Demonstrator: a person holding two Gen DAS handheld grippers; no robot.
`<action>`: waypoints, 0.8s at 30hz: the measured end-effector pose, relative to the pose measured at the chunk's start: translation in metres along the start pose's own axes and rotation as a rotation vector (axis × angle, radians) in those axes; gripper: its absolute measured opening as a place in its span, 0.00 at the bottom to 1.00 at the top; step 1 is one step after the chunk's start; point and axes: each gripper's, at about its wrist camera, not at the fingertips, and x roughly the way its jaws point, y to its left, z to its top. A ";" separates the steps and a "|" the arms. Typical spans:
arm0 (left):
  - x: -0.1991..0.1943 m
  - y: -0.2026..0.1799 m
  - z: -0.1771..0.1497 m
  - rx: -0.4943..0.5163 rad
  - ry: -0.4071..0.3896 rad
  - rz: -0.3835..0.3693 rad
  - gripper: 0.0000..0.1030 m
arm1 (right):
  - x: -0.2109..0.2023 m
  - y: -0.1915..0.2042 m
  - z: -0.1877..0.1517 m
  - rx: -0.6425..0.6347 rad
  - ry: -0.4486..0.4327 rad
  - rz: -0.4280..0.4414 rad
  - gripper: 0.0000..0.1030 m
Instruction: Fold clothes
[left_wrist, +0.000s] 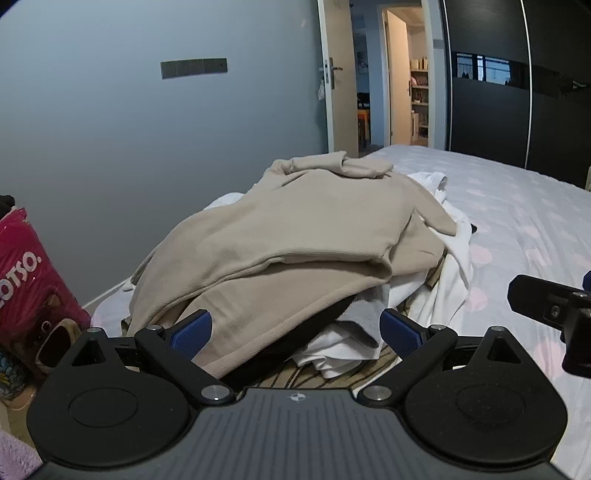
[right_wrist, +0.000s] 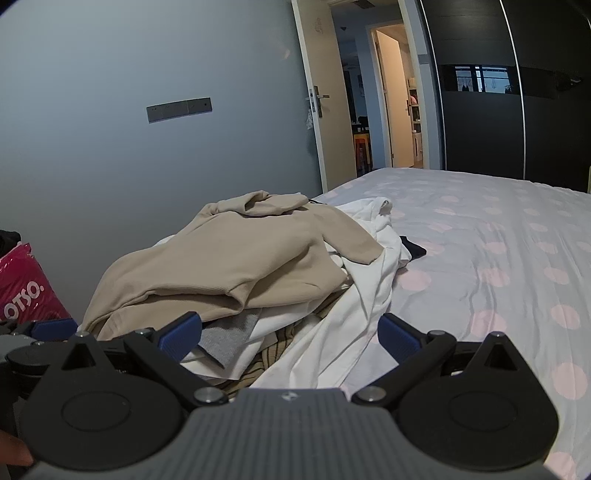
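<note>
A heap of clothes lies on the bed. A beige ribbed garment (left_wrist: 288, 236) (right_wrist: 236, 258) covers the top. White garments (left_wrist: 450, 254) (right_wrist: 362, 306) spill out to its right, with a grey piece (right_wrist: 229, 339) and striped fabric (right_wrist: 273, 350) underneath. My left gripper (left_wrist: 295, 332) is open right at the near edge of the heap, its blue pads (left_wrist: 192, 332) either side of the beige hem, holding nothing. My right gripper (right_wrist: 290, 332) is open just short of the white and grey fabric. In the left wrist view, the right gripper's body (left_wrist: 554, 310) shows at the right edge.
The bed (right_wrist: 498, 266), with a white sheet dotted pink, stretches bare to the right of the heap. A pink bag (left_wrist: 26, 280) (right_wrist: 26, 295) stands at the left beside the bed. A grey wall, an open door (left_wrist: 340, 74) and a dark wardrobe (left_wrist: 517, 92) lie beyond.
</note>
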 end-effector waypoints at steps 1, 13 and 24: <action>-0.001 -0.002 0.000 0.005 0.004 0.004 0.96 | 0.001 0.000 0.000 -0.001 0.000 -0.001 0.99; -0.002 -0.005 -0.001 0.036 0.033 0.019 0.96 | -0.003 -0.001 -0.008 -0.002 0.003 0.015 0.99; -0.004 -0.005 0.001 0.034 0.046 0.028 0.96 | -0.005 -0.005 -0.009 -0.005 0.023 -0.007 0.99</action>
